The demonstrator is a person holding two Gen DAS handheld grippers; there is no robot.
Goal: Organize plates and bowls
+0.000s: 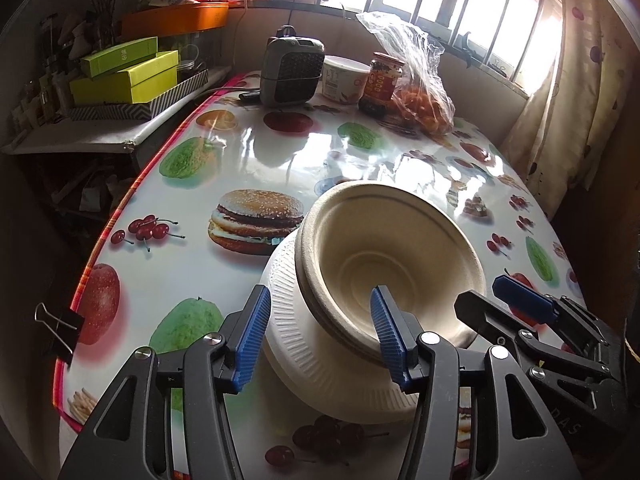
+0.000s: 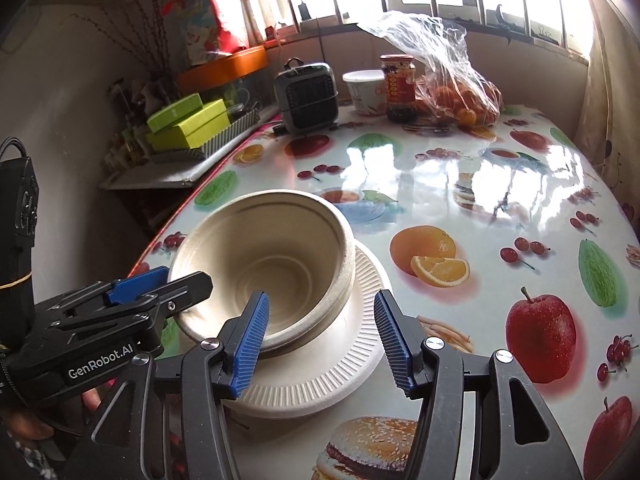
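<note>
- The table (image 1: 248,152), under a glossy cloth printed with fruit and burgers, carries everything; a binder clip (image 1: 60,330) grips the cloth at its left edge.
- A clear bag of oranges (image 2: 460,96) slumps by the far edge, with a dark sauce jar (image 2: 398,88), a white tub (image 2: 362,90) and a small grey heater (image 2: 308,96) in a row to its left along that edge.
- The ribbed white paper plate (image 2: 320,376) lies near the near edge of the table, toward its left side.
- The beige paper bowl (image 1: 384,256) sits on the plate, tilted, its rim tipped up off the ribbing on one side.
- The left gripper (image 1: 320,336) has its blue pads spread: one pad reaches inside the bowl over the near rim, the other stands outside by the plate's edge, neither pressing.
- The right gripper (image 2: 320,340) is likewise spread, one pad inside the bowl's rim, the other outside above the plate, with gaps to the wall on both sides.
</note>
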